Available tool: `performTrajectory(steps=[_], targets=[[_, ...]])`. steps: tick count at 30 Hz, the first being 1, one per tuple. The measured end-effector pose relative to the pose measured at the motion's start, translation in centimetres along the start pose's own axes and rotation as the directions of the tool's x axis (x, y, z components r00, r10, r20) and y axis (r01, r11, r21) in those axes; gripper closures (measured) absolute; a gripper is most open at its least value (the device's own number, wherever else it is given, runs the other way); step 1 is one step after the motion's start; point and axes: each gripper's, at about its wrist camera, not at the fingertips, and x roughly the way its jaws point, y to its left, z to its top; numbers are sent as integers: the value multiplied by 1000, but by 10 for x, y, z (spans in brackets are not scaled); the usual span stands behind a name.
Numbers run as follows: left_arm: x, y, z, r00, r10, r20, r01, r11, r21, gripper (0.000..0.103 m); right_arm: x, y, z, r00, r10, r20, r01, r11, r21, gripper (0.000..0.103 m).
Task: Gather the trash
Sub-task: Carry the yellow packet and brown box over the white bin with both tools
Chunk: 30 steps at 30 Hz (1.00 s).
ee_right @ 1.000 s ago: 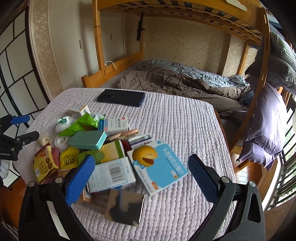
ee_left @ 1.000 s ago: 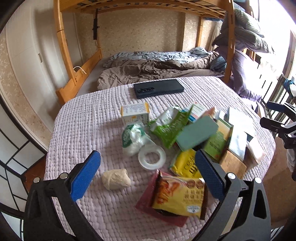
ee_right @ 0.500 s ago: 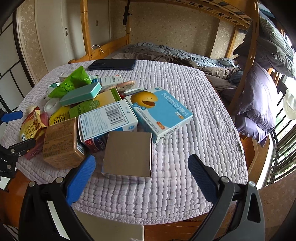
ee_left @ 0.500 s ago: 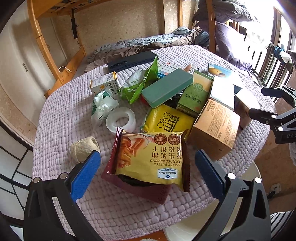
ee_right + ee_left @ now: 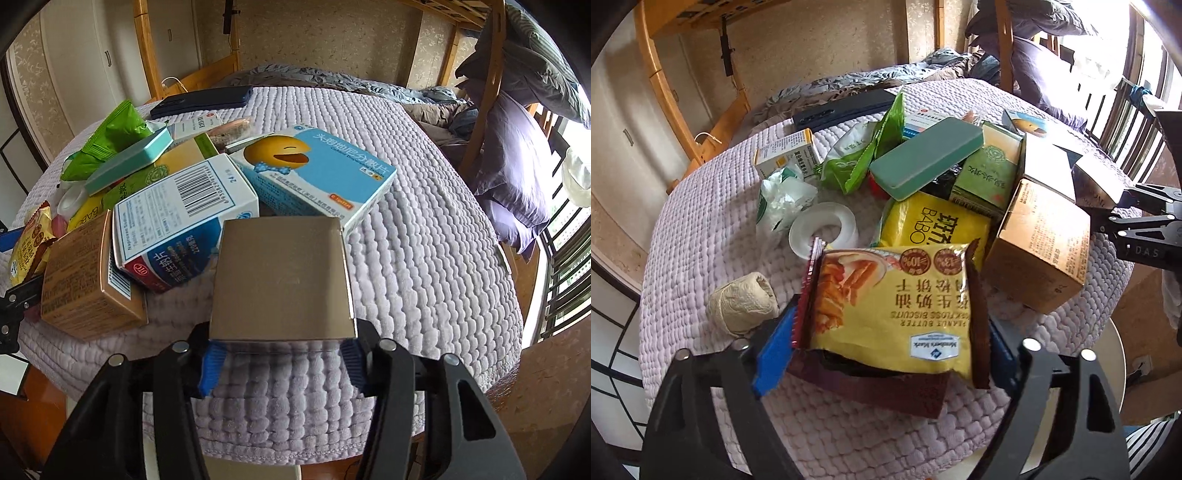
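Note:
A pile of packets and boxes lies on a round table under a lilac quilted cover (image 5: 701, 236). My left gripper (image 5: 882, 343) is shut on a yellow peanut butter biscuit packet (image 5: 897, 299) with dark red ends, at the table's near edge. My right gripper (image 5: 282, 354) is shut on a plain grey-brown box (image 5: 282, 280) at the opposite edge; the box also shows in the left wrist view (image 5: 1097, 181). A crumpled paper ball (image 5: 742, 302) lies just left of the left gripper.
Around lie a tape roll (image 5: 822, 229), a crumpled white-green wrapper (image 5: 783, 195), a green packet (image 5: 864, 155), a teal case (image 5: 923, 155), a yellow bag (image 5: 934, 225), a brown carton (image 5: 1038, 247), a blue medicine box (image 5: 314, 173), a white barcode box (image 5: 184, 218), a dark phone (image 5: 203, 99). A bunk bed stands behind.
Both grippers have moved in to the table edge and closed: the left on the biscuit packet, the right on the grey-brown box. Both were open half a second ago.

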Motion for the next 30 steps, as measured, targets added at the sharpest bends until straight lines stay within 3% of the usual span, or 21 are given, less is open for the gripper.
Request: performTrajectory(steps=[3,5,15,30], targets=[[-2,-3,2,1000,0,5,0,1000,27,40,-3,0,0,1000,-10,12,10,1000,-14,51],[-3,-2,1,1000,-9,9,9,1000,26,44,-7,2,2,1000,-8,19,8,1000,-18,51],[-25,8,-7,995,-96,39,98,993,-58,45,-38,7,-3,998,11,59,-9,999,-39,51],[-59,-15,-22,988,-142,60,147,986,-85,45,-74,38,-29,996,70,51,-67,996,-57,51]])
